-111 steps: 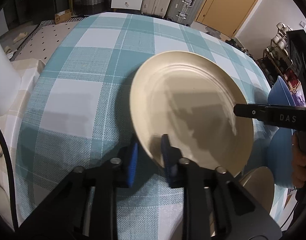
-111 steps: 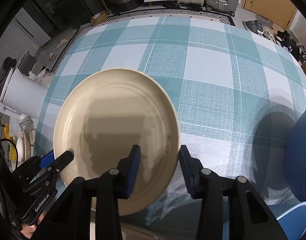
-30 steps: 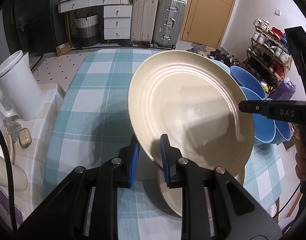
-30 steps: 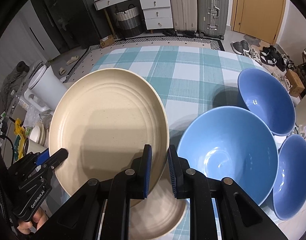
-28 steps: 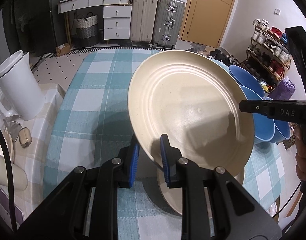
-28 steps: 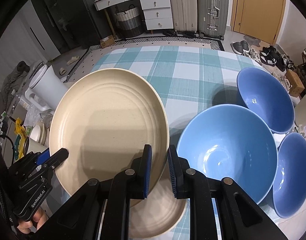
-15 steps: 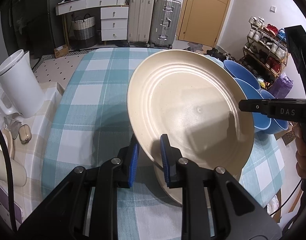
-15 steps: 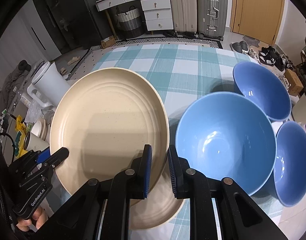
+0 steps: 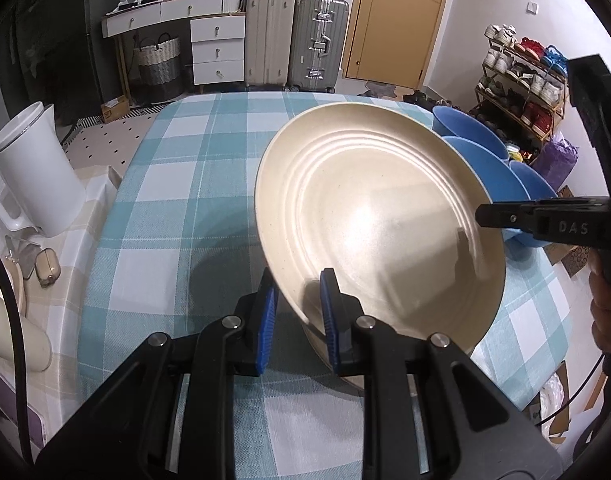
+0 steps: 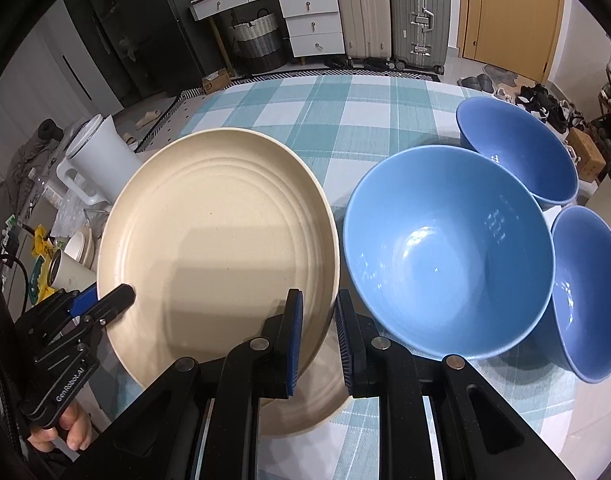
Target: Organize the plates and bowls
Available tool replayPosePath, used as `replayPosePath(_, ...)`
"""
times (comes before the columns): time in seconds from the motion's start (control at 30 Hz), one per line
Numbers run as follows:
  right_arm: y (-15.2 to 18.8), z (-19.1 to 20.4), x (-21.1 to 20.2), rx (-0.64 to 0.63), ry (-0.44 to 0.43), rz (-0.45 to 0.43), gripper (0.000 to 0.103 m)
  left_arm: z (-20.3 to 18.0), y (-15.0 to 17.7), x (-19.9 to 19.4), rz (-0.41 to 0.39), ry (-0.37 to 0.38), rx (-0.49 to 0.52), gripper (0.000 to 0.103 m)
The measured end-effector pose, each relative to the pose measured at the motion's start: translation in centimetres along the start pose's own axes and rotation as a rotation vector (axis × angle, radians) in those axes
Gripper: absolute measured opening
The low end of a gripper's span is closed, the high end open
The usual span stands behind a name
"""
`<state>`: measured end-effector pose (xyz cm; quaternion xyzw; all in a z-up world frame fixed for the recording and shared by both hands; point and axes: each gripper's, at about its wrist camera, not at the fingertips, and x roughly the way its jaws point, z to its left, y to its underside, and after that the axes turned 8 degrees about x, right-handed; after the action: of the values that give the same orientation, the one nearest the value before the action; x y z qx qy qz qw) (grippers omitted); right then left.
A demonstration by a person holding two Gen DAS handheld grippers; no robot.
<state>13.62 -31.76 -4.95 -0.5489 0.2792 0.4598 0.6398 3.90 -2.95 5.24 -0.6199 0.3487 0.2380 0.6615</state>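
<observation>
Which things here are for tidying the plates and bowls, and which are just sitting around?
For the job:
- cream plate, held by both the left gripper and right gripper
- second cream plate underneath
- three blue bowls

Just lying about:
- white jug
- suitcases
- shoe rack
- woven basket

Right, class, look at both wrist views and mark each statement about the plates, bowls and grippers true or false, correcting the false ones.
1. Both grippers grip the same beige plate. True: the left gripper and the right gripper clamp opposite edges of its rim.
2. The held plate lies flat on the tablecloth. False: it is held tilted above a second beige plate.
3. Three blue bowls stand on the table. True: large bowl, far bowl, right-hand bowl.
4. The bowls are stacked. False: side by side.
</observation>
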Motion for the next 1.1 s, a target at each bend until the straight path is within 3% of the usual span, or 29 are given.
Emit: replayPosePath(1.1, 4.4, -1.9, 2.1, 0.031, 0.013, 0.022, 0.017, -0.8, 2.5, 4.0, 0.055, 0.020, 0.039, 0.018)
